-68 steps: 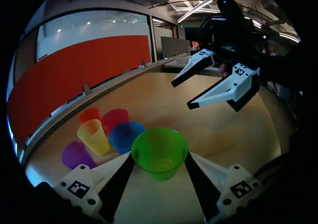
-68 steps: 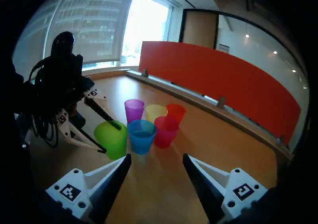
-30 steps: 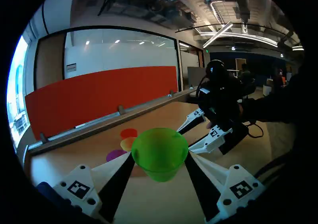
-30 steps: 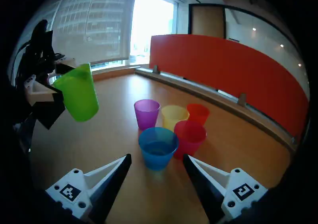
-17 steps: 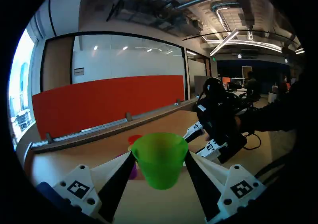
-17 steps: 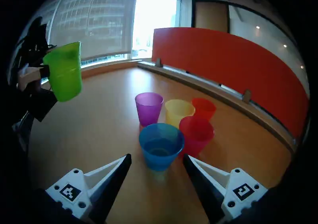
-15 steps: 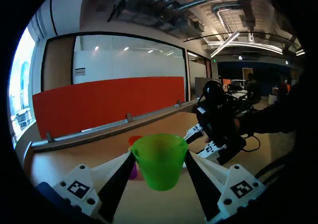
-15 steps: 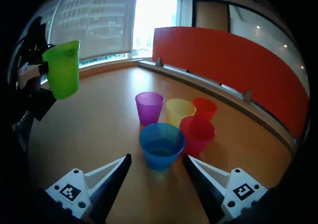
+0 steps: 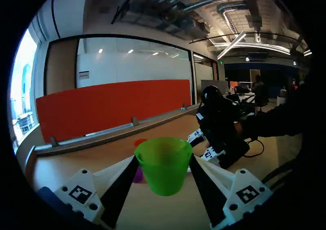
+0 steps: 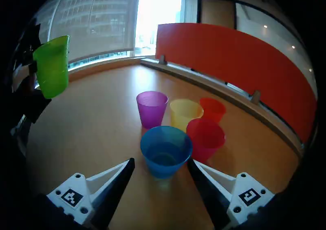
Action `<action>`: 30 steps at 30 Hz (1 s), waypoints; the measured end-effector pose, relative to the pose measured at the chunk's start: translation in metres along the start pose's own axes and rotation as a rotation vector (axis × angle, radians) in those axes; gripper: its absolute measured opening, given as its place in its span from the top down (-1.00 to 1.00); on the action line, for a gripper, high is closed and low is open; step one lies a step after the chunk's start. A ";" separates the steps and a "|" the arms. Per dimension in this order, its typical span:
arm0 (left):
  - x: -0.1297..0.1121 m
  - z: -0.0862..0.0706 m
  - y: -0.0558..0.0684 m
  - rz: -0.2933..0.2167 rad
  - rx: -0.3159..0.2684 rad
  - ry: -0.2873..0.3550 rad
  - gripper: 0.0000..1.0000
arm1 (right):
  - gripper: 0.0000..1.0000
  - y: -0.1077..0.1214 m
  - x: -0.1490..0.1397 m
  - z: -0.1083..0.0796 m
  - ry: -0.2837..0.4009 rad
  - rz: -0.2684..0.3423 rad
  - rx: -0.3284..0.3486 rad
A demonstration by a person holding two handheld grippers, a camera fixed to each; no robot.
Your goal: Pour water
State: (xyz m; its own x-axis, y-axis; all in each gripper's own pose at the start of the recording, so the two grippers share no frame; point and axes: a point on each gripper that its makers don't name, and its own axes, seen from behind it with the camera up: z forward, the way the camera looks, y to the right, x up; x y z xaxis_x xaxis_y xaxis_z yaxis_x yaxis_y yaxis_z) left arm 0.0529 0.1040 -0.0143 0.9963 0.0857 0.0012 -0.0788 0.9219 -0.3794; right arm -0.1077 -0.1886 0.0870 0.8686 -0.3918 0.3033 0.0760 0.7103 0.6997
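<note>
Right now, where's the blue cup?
In the right gripper view the blue cup stands on the table, low at centre, with the purple cup behind it and the darker red cup on its right.

six translucent plastic cups are showing: one green plastic cup point(image 9: 164, 171), one purple plastic cup point(image 10: 151, 107), one yellow plastic cup point(image 10: 185, 112), one orange plastic cup point(image 10: 212, 109), one red plastic cup point(image 10: 206, 139) and one blue plastic cup point(image 10: 166, 152). five are standing on the one wooden counter point(image 10: 93, 120). two white-and-black claws are showing, the left claw point(image 9: 164, 156) and the right claw point(image 10: 160, 160). one long orange partition panel point(image 10: 244, 65) is running along the counter.
</note>
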 end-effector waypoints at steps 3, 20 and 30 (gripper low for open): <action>-0.001 -0.001 0.000 -0.001 -0.001 0.000 -0.73 | -1.00 0.002 0.001 0.004 -0.002 0.002 -0.009; -0.006 -0.005 -0.005 -0.009 0.004 -0.002 -0.73 | -1.00 0.004 0.013 0.021 0.002 0.018 -0.018; -0.007 -0.005 -0.005 -0.011 0.001 -0.003 -0.73 | -0.86 0.006 0.015 0.024 0.004 0.016 -0.026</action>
State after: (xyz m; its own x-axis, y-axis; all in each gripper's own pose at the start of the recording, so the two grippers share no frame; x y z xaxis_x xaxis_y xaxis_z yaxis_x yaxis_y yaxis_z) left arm 0.0469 0.0967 -0.0165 0.9970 0.0769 0.0076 -0.0684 0.9233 -0.3780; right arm -0.1060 -0.2040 0.1112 0.8718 -0.3782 0.3114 0.0752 0.7314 0.6778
